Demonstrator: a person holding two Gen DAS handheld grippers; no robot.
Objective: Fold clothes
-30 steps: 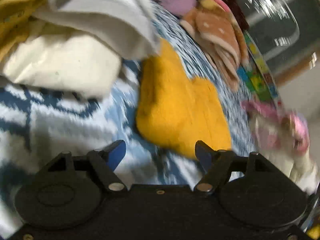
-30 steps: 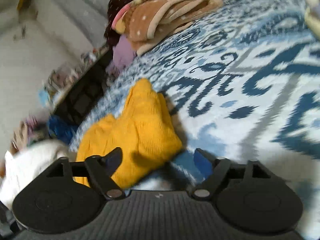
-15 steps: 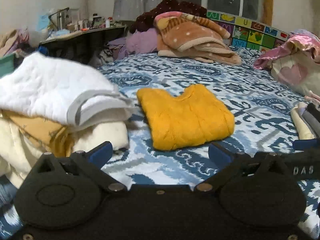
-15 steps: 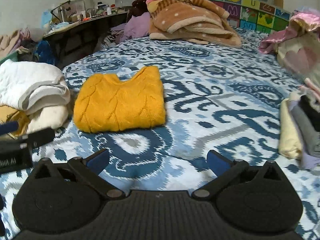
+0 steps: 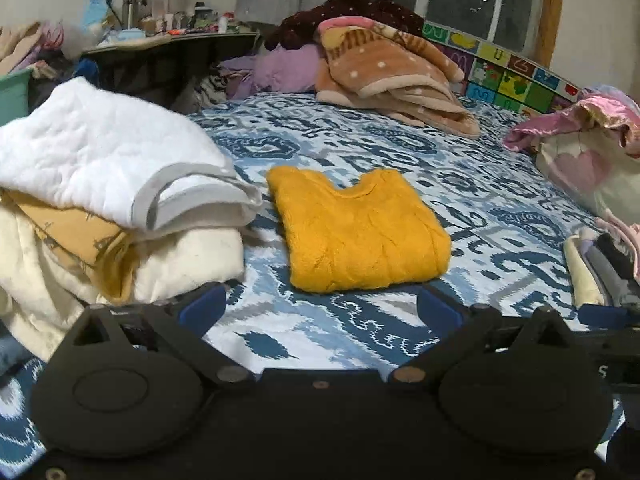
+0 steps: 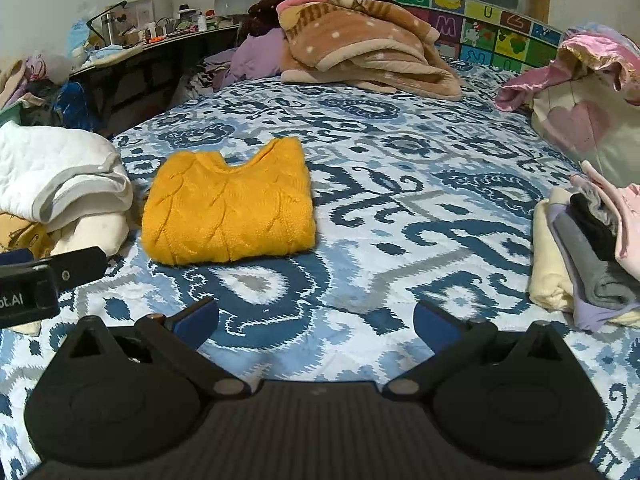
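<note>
A folded mustard-yellow knit sweater (image 5: 356, 232) (image 6: 230, 208) lies flat on the blue-and-white patterned bedspread (image 5: 460, 184) (image 6: 400, 184). My left gripper (image 5: 320, 312) hovers open just short of the sweater's near edge, with nothing between its blue-padded fingers. My right gripper (image 6: 316, 320) is open too, held back over bare bedspread to the right of the sweater. The left gripper's side shows at the left edge of the right wrist view, and the right gripper's finger tip shows at the right edge of the left wrist view.
A pile of white, cream and yellow clothes (image 5: 100, 200) (image 6: 52, 188) sits left of the sweater. A folded stack (image 6: 584, 256) (image 5: 600, 268) lies at the right. Blankets (image 6: 360, 40) and a pink-covered pillow (image 6: 580, 100) crowd the headboard; a cluttered desk (image 6: 140, 48) stands beyond the bed.
Both grippers have drawn back and levelled out from a tilted, blurred view close to the sweater. The sweater now lies folded and still, farther from both grippers.
</note>
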